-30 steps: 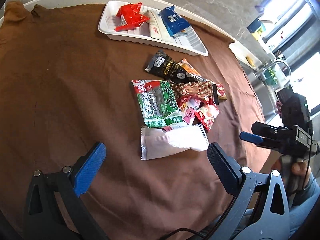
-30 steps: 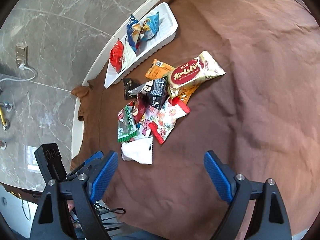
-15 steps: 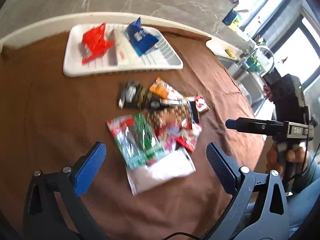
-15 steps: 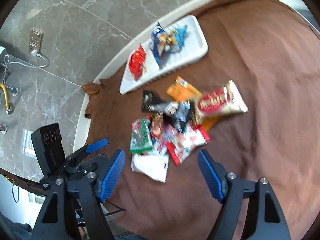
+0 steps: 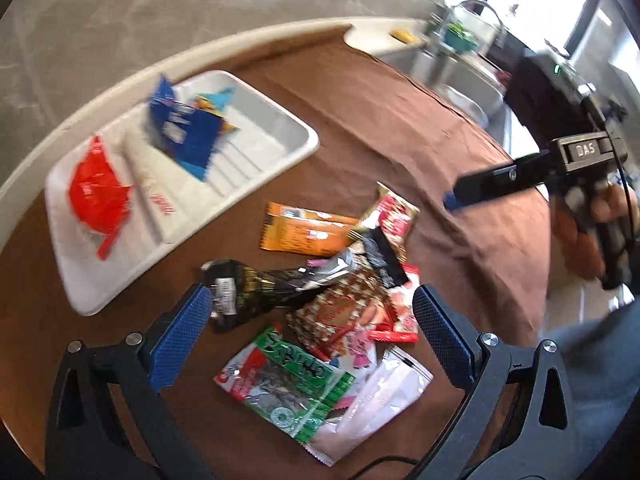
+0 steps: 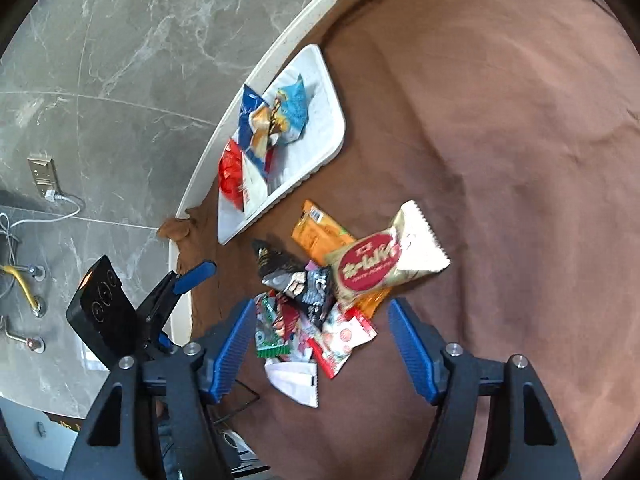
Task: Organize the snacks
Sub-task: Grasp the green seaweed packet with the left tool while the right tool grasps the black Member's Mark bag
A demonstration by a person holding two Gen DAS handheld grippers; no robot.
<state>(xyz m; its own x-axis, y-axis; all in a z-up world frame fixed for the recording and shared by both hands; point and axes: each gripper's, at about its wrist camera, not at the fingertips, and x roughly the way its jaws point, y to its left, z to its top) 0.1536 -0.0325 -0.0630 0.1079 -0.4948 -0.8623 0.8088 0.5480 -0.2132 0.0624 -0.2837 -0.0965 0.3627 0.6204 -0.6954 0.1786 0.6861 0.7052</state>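
A pile of snack packets lies on the brown cloth: a green packet (image 5: 288, 390), a white packet (image 5: 376, 412), a black packet (image 5: 256, 288), an orange packet (image 5: 304, 232). A white tray (image 5: 272, 136) behind it holds a red packet (image 5: 98, 196) and a blue packet (image 5: 184, 136). My left gripper (image 5: 306, 338) is open and empty, just above the pile. My right gripper (image 6: 322, 350) is open and empty over the same pile, near a gold and red packet (image 6: 380, 266). The tray (image 6: 324, 148) also shows in the right wrist view.
The round table has a white rim (image 5: 224, 46) and a brown cloth (image 6: 500, 140). A sink with a tap (image 5: 460, 40) stands beyond the table. The right gripper shows at the right of the left wrist view (image 5: 504, 182). Grey marble floor (image 6: 120, 60) lies past the edge.
Both grippers have moved in closer over the snack pile, and the views have swung round. Both stay open. The packets have not moved.
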